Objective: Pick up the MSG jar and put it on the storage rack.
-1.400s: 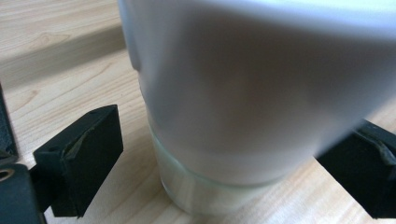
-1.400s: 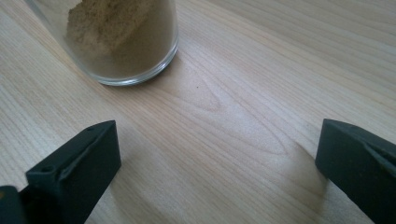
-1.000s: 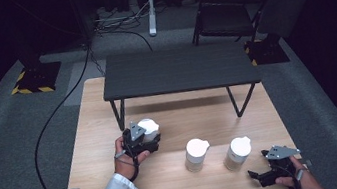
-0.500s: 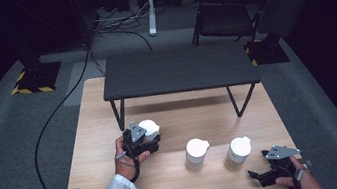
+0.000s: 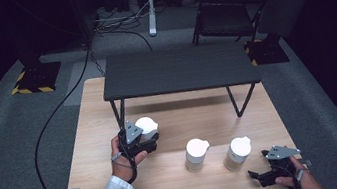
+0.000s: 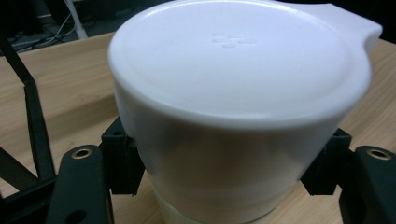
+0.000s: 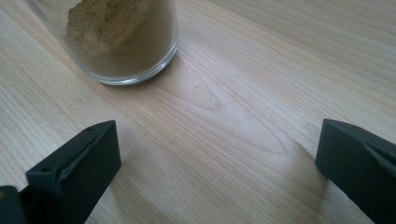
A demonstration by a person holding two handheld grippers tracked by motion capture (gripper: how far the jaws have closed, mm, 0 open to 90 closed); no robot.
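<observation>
Three white-lidded jars stand on the wooden table (image 5: 170, 119). My left gripper (image 5: 146, 139) is shut on the left jar (image 5: 146, 126); in the left gripper view the two black jaws press its sides just under the white lid (image 6: 238, 60). The middle jar (image 5: 196, 154) and the right jar (image 5: 236, 153) stand apart near the front edge. My right gripper (image 5: 259, 176) rests open on the table at the front right, a little right of the right jar. The right gripper view has that glass jar of brown powder (image 7: 121, 42) ahead of the spread jaws, with bare wood between them.
A low black side table (image 5: 178, 70) on thin black legs stands on the back half of the wooden table. Beyond lie grey carpet, a black folding chair (image 5: 228, 15), cables and a black base with yellow stripes (image 5: 35, 79).
</observation>
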